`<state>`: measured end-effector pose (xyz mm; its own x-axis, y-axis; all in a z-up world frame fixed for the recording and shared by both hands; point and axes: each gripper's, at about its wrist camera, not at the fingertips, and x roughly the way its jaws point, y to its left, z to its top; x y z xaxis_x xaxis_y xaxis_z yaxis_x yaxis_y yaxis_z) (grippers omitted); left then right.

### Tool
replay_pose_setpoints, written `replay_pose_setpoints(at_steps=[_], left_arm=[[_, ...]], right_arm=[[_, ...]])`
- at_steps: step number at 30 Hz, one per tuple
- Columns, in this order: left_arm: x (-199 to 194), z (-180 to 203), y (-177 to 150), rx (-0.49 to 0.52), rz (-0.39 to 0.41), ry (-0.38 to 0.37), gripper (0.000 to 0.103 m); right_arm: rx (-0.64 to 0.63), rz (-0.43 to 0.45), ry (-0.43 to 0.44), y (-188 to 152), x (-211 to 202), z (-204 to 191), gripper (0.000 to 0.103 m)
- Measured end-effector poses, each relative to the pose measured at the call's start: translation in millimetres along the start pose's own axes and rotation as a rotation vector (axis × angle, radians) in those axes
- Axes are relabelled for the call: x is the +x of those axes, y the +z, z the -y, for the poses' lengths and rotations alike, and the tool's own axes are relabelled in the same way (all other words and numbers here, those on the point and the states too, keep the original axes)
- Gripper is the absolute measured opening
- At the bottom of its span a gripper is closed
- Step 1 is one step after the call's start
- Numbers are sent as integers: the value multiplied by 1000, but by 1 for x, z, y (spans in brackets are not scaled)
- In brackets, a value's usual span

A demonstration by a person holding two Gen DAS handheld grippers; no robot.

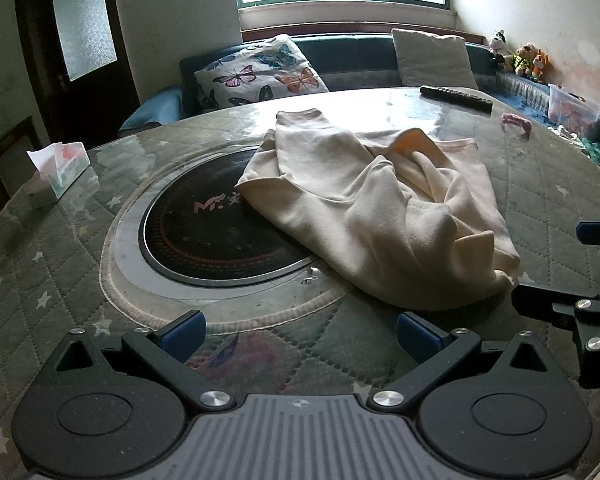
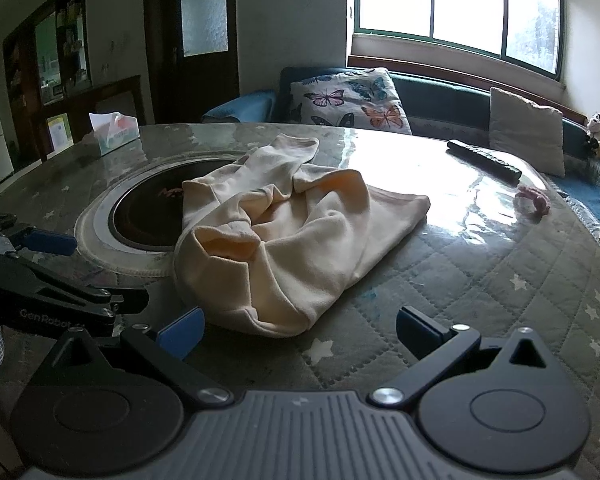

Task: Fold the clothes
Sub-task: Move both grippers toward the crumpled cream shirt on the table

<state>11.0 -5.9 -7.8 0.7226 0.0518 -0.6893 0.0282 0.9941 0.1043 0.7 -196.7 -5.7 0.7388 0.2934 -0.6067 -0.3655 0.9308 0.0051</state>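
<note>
A cream-coloured garment (image 1: 380, 204) lies crumpled on the quilted round table (image 1: 60, 280), partly over the black hob disc (image 1: 204, 232). In the right wrist view the same garment (image 2: 292, 236) sits just ahead of my right gripper (image 2: 300, 330), which is open with nothing between its blue-padded fingers. My left gripper (image 1: 300, 332) is open too, low over the table's near edge, a short way from the cloth's near hem. The right gripper's fingers (image 1: 560, 300) show at the right edge of the left wrist view, beside the cloth. The left gripper (image 2: 56, 276) shows at the left edge of the right wrist view.
A tissue box (image 1: 58, 174) stands at the table's left. A black remote (image 1: 456, 98) and a small pink item (image 1: 518, 122) lie at the far right. Behind the table is a sofa with a butterfly cushion (image 1: 260, 72), a grey cushion (image 1: 434, 58) and soft toys (image 1: 520, 58).
</note>
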Motion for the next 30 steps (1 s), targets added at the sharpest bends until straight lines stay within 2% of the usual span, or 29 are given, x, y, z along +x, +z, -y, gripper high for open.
replay_pose_setpoints(at_steps=[9, 19, 30], left_arm=[[-1, 4, 0, 17, -3, -4, 103], [-7, 5, 5, 19, 12, -1, 103], [0, 0, 28, 29, 41, -7, 102]], right_arm=[[-4, -32, 3, 2, 5, 1, 103], [-12, -30, 1, 8, 7, 4, 103], [-23, -11, 3, 24, 10, 12, 102]])
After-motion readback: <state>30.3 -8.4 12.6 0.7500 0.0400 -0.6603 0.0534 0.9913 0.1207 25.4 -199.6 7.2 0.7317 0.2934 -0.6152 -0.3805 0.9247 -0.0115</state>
